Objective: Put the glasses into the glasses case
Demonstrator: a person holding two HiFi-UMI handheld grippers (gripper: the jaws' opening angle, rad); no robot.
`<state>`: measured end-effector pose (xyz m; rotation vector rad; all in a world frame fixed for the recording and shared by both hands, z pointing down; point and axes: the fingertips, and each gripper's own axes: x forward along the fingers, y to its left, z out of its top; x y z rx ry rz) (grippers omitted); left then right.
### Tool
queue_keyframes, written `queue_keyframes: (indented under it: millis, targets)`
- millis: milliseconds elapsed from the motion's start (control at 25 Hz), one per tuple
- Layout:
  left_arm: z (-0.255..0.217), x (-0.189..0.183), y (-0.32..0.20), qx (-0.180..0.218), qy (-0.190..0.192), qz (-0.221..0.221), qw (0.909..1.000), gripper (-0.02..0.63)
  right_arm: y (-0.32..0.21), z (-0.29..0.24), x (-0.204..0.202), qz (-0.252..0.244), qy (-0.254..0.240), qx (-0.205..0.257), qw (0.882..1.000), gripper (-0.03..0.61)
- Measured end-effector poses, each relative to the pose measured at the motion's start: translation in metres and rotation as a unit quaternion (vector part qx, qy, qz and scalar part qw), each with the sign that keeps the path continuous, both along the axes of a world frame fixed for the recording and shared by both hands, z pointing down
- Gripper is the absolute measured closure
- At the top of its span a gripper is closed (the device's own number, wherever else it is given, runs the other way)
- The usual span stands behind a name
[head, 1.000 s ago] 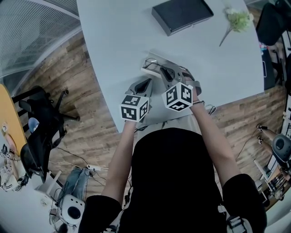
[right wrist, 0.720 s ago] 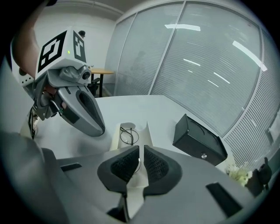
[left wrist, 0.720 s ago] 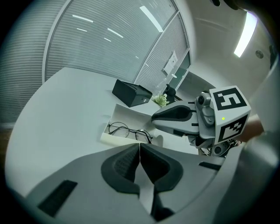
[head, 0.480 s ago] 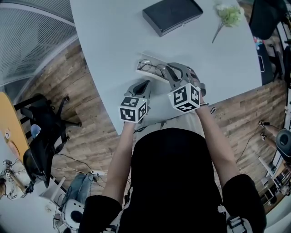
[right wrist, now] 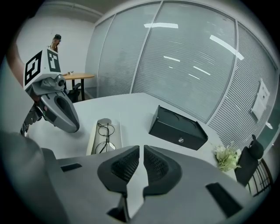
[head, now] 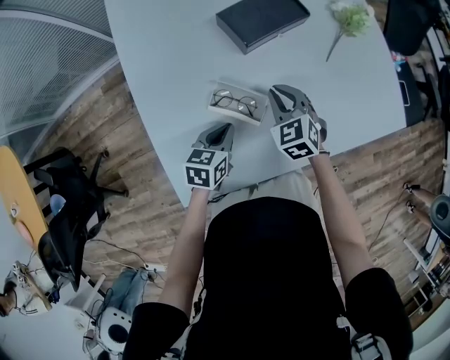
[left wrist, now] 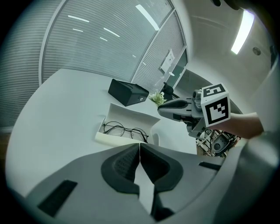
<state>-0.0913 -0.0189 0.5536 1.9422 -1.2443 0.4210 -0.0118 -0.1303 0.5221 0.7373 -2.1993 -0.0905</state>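
Observation:
The white glasses case (head: 219, 109) lies open on the pale table (head: 176, 63), with thin round-rimmed glasses (head: 235, 103) resting inside it. In the left gripper view the case (left wrist: 114, 113) and the glasses (left wrist: 124, 130) lie just beyond the jaws. My left gripper (head: 226, 128) hovers just short of the case's near side, shut and empty. To the right of the case, my right gripper (head: 280, 91) hangs clear of it, its jaws together but for a thin slit, with nothing between them. The right gripper view shows the glasses (right wrist: 105, 136) to the left of its own jaws.
A black box (head: 261, 21) sits farther back on the table, and a small green flower sprig (head: 349, 21) lies at the far right. The table's curved edge runs close to my body. A black office chair (head: 67, 211) stands on the wooden floor at the left.
My right gripper has moved to the right and slightly up, off the case, uncovering the glasses lying inside. The left gripper has stayed put.

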Motion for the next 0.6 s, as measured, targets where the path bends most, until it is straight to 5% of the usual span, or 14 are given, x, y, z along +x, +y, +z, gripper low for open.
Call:
queue_keyframes:
  millis: [600]
  targets:
    - [-0.001, -0.002, 0.010, -0.002, -0.006, -0.008, 0.9999, 0.589, 0.021, 0.010, -0.008, -0.032, -0.007, -0.033, 0.999, 0.526]
